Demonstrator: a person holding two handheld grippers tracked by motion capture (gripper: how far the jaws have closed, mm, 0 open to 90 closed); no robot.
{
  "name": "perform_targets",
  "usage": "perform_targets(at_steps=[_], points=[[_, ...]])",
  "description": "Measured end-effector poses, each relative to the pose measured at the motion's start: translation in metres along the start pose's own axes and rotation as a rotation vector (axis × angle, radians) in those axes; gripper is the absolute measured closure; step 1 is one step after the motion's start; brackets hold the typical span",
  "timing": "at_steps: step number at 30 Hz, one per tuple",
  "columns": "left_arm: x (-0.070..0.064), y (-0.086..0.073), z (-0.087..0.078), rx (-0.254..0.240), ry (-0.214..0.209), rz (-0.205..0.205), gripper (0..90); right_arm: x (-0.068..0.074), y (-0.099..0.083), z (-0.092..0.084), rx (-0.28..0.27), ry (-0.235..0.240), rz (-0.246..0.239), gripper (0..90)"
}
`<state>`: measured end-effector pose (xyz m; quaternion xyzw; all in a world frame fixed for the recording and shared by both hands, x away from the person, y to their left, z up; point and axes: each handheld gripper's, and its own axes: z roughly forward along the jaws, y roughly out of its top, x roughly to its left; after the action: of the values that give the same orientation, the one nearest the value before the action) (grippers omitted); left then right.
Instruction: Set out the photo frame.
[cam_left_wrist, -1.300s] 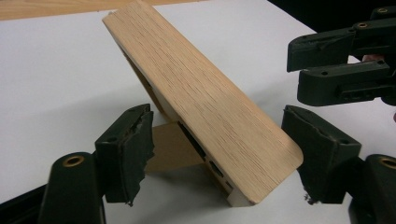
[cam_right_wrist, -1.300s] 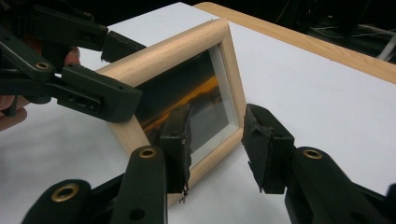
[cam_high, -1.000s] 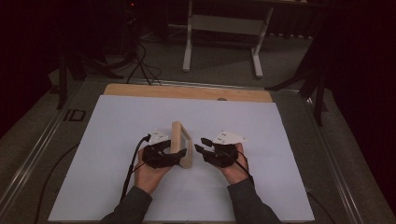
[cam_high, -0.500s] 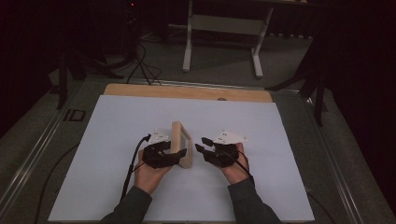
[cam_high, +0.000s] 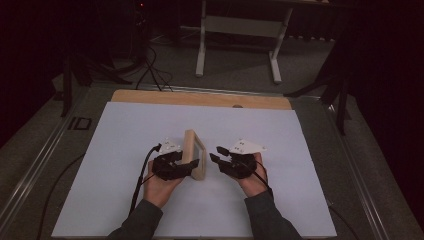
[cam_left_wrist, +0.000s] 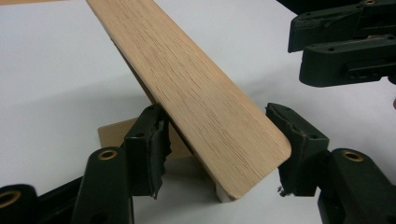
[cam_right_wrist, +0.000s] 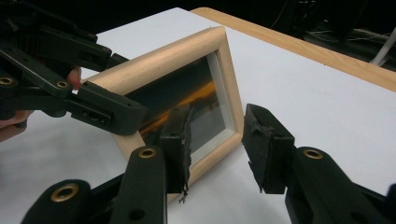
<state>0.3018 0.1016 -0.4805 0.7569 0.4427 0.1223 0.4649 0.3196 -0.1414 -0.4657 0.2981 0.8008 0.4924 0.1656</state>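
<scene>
A light wooden picture frame (cam_high: 192, 150) stands upright on its back prop in the middle of the white sheet (cam_high: 125, 140). My left gripper (cam_high: 187, 166) straddles its near end, one jaw on the glass side and one on the back. In the left gripper view the frame's top edge (cam_left_wrist: 196, 93) runs between the two pads, which touch both sides. My right gripper (cam_high: 217, 157) hovers just right of the frame, open and holding nothing. In the right gripper view its jaws (cam_right_wrist: 217, 144) point at the frame's glass face (cam_right_wrist: 187, 93), and the left gripper (cam_right_wrist: 70, 79) reaches in from the left.
A wooden board edge (cam_high: 200, 98) runs along the far side of the sheet. Beyond the table stand a white stand's legs (cam_high: 202, 45) and floor cables (cam_high: 150, 65). A black cable (cam_high: 142, 175) trails from the left gripper.
</scene>
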Motion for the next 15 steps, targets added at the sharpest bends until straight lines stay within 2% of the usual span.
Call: perform_targets(at_steps=[6,10,15], points=[[0.0007,0.0001,-0.001,-0.002,0.004,-0.001,44.9,-0.0012,0.0016,-0.0024,-0.009,-0.004,0.002,60.3],[0.001,-0.0001,-0.0026,-0.01,0.022,0.001,48.7,-0.0011,0.0029,-0.0039,-0.016,-0.005,0.003,59.8],[0.0016,-0.0005,-0.0032,-0.015,0.016,-0.004,53.0,-0.0006,0.0043,-0.0055,-0.022,-0.003,0.001,59.7]])
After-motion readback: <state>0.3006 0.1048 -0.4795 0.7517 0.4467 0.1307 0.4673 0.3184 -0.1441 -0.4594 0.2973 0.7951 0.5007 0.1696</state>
